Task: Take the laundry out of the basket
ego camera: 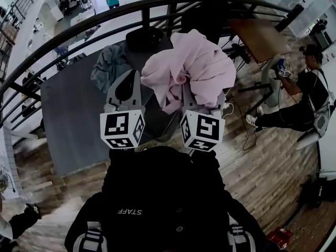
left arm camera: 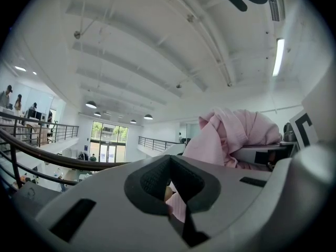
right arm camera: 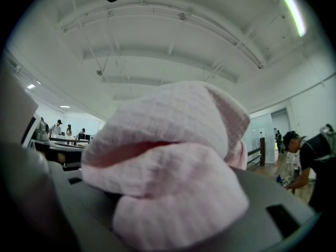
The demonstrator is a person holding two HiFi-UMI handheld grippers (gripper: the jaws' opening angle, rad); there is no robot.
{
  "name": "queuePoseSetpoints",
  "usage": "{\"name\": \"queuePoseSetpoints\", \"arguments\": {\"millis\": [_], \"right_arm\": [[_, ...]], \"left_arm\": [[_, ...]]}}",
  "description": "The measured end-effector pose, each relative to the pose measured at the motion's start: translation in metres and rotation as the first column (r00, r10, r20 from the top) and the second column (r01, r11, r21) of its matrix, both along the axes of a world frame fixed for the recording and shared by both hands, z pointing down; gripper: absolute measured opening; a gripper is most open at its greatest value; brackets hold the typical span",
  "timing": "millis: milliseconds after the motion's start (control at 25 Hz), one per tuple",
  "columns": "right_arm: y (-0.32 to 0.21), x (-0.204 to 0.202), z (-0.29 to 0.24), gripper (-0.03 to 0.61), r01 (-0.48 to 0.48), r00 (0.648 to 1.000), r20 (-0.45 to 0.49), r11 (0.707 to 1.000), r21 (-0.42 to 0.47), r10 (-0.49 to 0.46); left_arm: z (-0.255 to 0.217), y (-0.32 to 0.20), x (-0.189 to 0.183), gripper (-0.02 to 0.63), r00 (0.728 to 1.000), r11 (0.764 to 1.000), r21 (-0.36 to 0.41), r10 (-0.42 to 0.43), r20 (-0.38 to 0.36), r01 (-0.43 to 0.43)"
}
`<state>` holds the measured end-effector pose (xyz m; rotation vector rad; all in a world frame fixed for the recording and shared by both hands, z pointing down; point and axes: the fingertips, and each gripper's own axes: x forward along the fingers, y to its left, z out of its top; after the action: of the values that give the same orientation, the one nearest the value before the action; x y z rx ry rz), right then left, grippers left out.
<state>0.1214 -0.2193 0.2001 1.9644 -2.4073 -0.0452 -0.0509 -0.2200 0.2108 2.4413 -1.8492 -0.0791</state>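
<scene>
Right gripper [ego camera: 198,105] clamps pink garment [ego camera: 194,67], held high; your left gripper [ego camera: 132,80] closed, empty, beside it; grey-blue cloth [ego camera: 107,64] below, yours to take next.

Left hand-held gripper [ego camera: 131,77] level, jaws together; right hand-held gripper [ego camera: 202,100] level, clamped on pink cloth [ego camera: 191,67].
</scene>
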Motion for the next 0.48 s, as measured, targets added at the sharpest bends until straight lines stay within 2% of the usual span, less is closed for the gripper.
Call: {"name": "queuePoseSetpoints", "arguments": {"millis": [480], "right_arm": [[0.0103,-0.0010,0.0032,0.281,-0.007,1.000,-0.005,1.000,-0.005,0.007]], "left_arm": [[0.0036,0.0074,-0.0002,0.000,1.000,1.000,-0.015,0.002,0.004,-0.002]]}}
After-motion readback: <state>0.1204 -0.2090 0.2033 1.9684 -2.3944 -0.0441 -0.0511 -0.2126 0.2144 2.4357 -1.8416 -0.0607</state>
